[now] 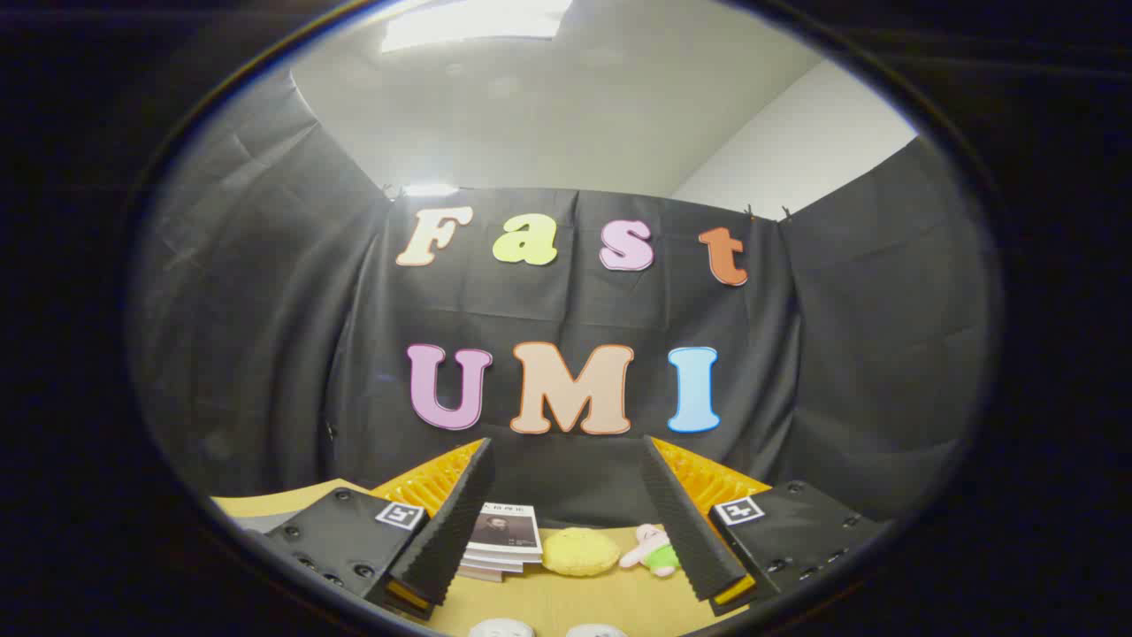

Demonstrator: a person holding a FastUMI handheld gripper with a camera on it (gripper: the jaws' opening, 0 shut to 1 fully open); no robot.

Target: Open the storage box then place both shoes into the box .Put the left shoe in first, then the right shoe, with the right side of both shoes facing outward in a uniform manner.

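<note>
The gripper is held level above a wooden table, its two fingers spread wide apart with nothing between them; they are released and touch no object. Taking the stack of books as the landmark: the stack lies flat on the table ahead of the fingers, its near corner hidden behind the left finger, and a printed cover faces up. Just right of the books, close but apart from them, sits a round yellow sponge. Right of the sponge, further from the books, a small plush toy in pink, white and green lies on its side, with its far end tucked behind the right finger. Nearer to the camera than the books, at the bottom of the scene, two pale rounded tops peek up side by side; they may be the shoes, but too little of them shows to tell which is which or how they face. Behind the books the black cloth wall hangs in folds down to the table's back edge, and above it a white ceiling shows.
</note>
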